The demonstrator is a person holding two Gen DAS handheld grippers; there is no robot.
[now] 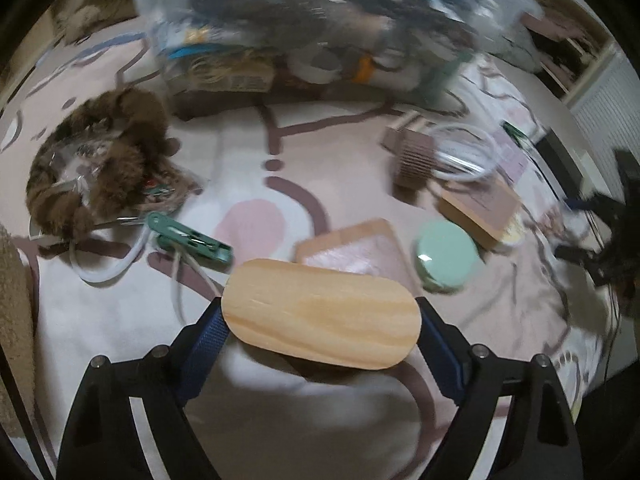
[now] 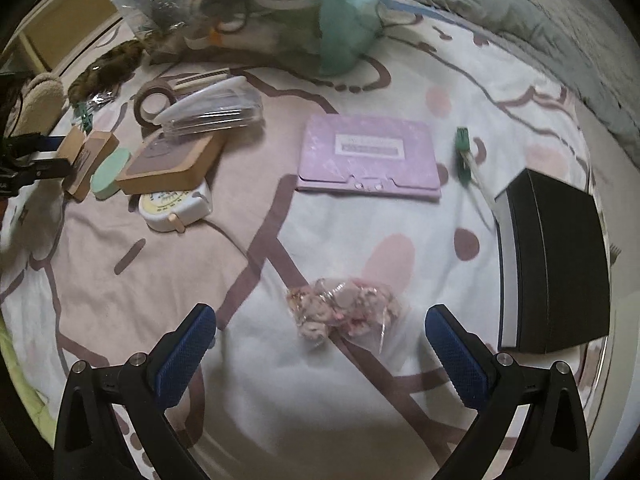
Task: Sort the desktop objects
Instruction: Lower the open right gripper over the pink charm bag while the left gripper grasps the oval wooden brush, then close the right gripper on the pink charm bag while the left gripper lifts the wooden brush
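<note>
My left gripper (image 1: 320,316) is shut on an oval wooden block (image 1: 320,314), held above the patterned sheet. Beyond it lie a square wooden tray (image 1: 352,246), a mint round case (image 1: 446,254) and a green clip (image 1: 190,240). My right gripper (image 2: 320,336) is open, its blue pads (image 2: 184,352) on either side of a small clear bag of pink trinkets (image 2: 344,310), just in front of the fingertips. The left gripper with its block shows at the far left of the right wrist view (image 2: 66,156).
A clear bag full of items (image 1: 320,28) lies at the back. A furry brown scrunchie (image 1: 96,160), a wooden box (image 2: 168,162), a tape measure (image 2: 174,206), a tape roll (image 2: 154,102), a pink folder (image 2: 368,158) and a black box (image 2: 554,264) lie around.
</note>
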